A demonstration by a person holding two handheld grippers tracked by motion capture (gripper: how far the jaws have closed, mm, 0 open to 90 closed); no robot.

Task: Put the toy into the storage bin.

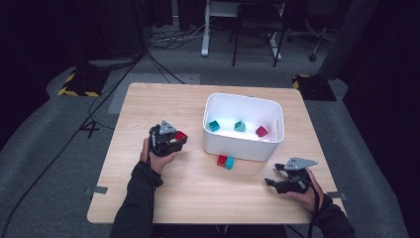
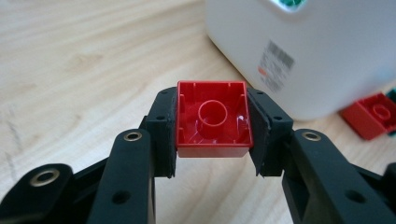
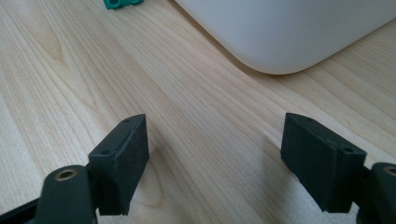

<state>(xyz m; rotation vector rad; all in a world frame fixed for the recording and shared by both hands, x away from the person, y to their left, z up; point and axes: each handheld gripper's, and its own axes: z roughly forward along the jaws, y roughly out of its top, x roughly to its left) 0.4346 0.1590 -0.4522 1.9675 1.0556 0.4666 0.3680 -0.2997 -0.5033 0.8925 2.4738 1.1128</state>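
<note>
From the high view, the left gripper (image 1: 179,138) holds a red brick (image 1: 181,135) above the bench (image 1: 163,198), left of the white bin (image 1: 242,147); a red-and-teal pair (image 1: 225,161) lies just before the bin, and the right gripper (image 1: 270,182) rests near the bench's right edge. Along the left gripper view, both pads clamp the red brick (image 2: 212,119), hollow side facing the camera, with the bin (image 2: 322,60) close behind. Along the right gripper view, the jaws stand wide apart over bare wood, the bin (image 3: 289,28) ahead.

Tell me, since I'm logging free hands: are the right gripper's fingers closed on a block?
No: the right gripper has its fingers standing wide apart with bare table between them.
</note>
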